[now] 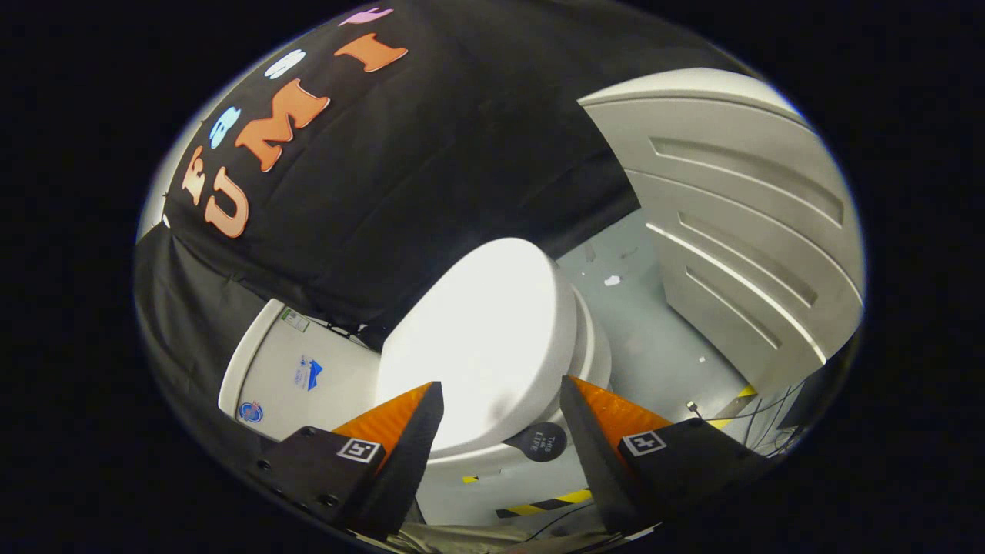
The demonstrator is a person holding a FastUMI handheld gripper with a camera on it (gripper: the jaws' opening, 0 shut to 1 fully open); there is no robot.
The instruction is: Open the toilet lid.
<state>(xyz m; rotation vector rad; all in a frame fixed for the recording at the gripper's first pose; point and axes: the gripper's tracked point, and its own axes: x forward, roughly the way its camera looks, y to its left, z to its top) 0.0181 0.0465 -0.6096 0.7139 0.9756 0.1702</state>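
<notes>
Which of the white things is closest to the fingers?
The toilet lid, lying closed just ahead of the open fingers. The tank sits behind it, and the panelled door stands farther off across the floor.

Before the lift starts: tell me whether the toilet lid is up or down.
Down: the lid lies flat on the seat, ahead of the open gripper.

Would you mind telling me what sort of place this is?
Probably a mock bathroom in a booth: a toilet, lid shut, with its tank against black cloth, and a white door beside it. The gripper is open, holding nothing.
</notes>
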